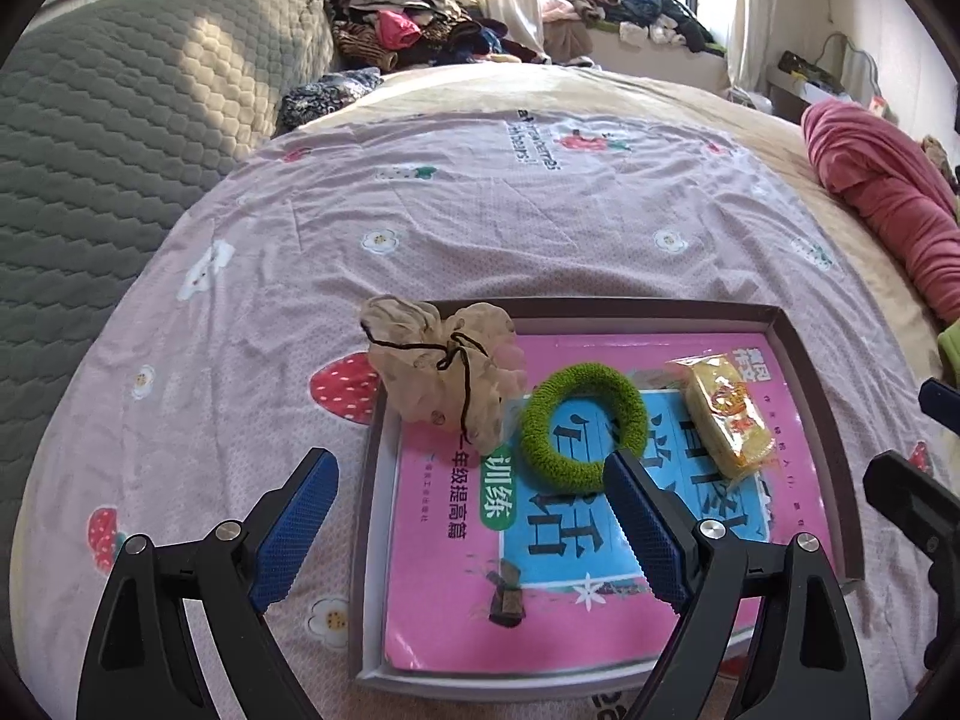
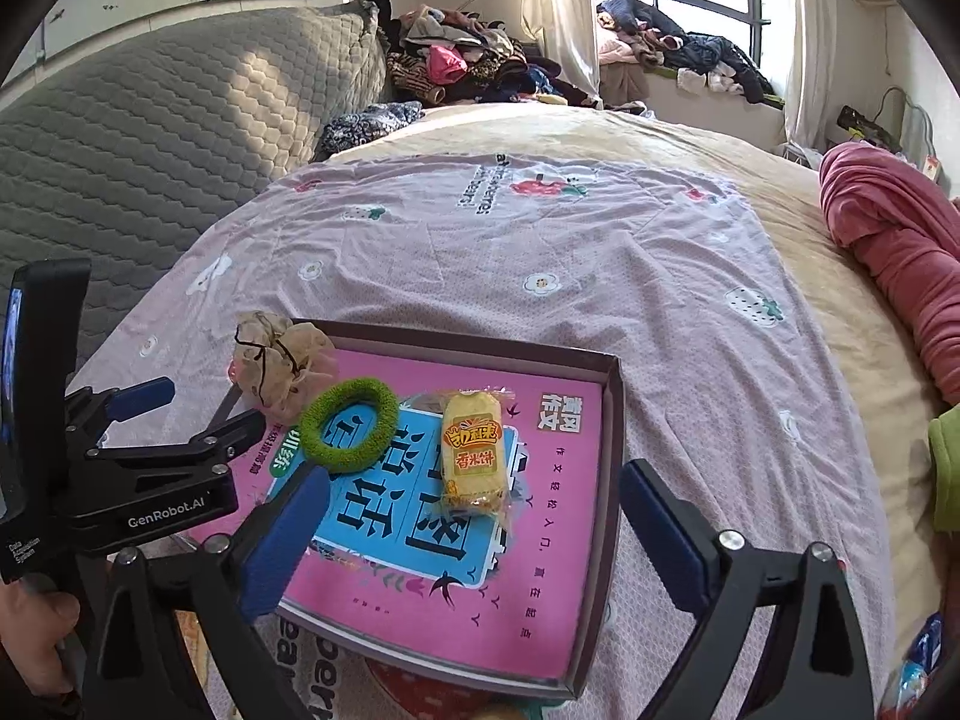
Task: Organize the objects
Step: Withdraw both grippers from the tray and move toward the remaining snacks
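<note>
Both tools stand spread with nothing between the pads. The left tool (image 1: pixel 468 507) hangs above the near left part of the box (image 1: pixel 807 360); the right tool (image 2: pixel 474 510) hangs above its near right part. Neither touches any item.

Step in hand, as judged: release is complete and the tools are clear of the load. To do it well:
1. Keep the pads spread until each tool is clear of the box wall.
2. Lift straight away from the contents; the ring (image 1: pixel 581 425) lies just beyond the left tool's right pad and could be snagged.
3. Check the pouch (image 1: pixel 441 369) before the next pick.

Container and contents:
- The box rests on the bed (image 1: pixel 540 210), on the pink printed sheet.
- A pink book (image 1: pixel 540 600) lies flat on the box floor and covers most of it.
- The green ring lies flat on the book, near the middle.
- The yellow snack (image 2: pixel 471 459) lies on the book, right of the ring and apart from it.
- The beige pouch sits at the far left corner, overhanging the box wall; it may not be fully inside.
</note>
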{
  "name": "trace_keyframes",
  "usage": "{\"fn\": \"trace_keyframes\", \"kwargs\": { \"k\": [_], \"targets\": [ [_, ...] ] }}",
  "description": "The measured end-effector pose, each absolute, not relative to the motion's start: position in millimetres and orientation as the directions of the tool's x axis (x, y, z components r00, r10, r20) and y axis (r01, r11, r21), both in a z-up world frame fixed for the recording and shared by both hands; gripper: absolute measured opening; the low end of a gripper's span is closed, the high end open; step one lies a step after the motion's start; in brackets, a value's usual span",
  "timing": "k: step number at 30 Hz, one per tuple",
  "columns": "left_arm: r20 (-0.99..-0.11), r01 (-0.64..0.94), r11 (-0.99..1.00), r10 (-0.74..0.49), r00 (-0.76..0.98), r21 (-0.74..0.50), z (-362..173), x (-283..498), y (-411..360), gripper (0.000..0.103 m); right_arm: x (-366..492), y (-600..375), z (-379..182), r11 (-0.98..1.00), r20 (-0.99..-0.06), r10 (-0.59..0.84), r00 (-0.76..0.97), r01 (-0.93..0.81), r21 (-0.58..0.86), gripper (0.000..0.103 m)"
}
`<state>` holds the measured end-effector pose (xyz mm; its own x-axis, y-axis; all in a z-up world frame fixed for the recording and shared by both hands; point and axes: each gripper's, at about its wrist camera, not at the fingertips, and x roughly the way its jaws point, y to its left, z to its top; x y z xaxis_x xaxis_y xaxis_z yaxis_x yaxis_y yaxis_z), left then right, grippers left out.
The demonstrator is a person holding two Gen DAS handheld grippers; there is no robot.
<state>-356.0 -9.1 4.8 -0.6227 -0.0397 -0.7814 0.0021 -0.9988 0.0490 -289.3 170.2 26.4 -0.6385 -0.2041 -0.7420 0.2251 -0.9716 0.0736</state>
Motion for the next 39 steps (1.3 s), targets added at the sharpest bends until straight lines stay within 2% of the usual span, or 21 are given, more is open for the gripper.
{"fn": "trace_keyframes", "kwargs": {
  "k": [22,39],
  "targets": [
    [-0.71,0.03,-0.999,-0.039,-0.703,0.026,77,-266,-26,0.091,-202,160,94,-0.972,-0.675,-0.179,-0.716,0.236,0.007,0.102],
    [-0.707,0.001,-0.999,-0.029,-0.706,0.04,94,-194,-22,0.091,-126,164,117,-0.968,-0.647,-0.176,-0.742,0.25,-0.023,0.102]
  ]
}}
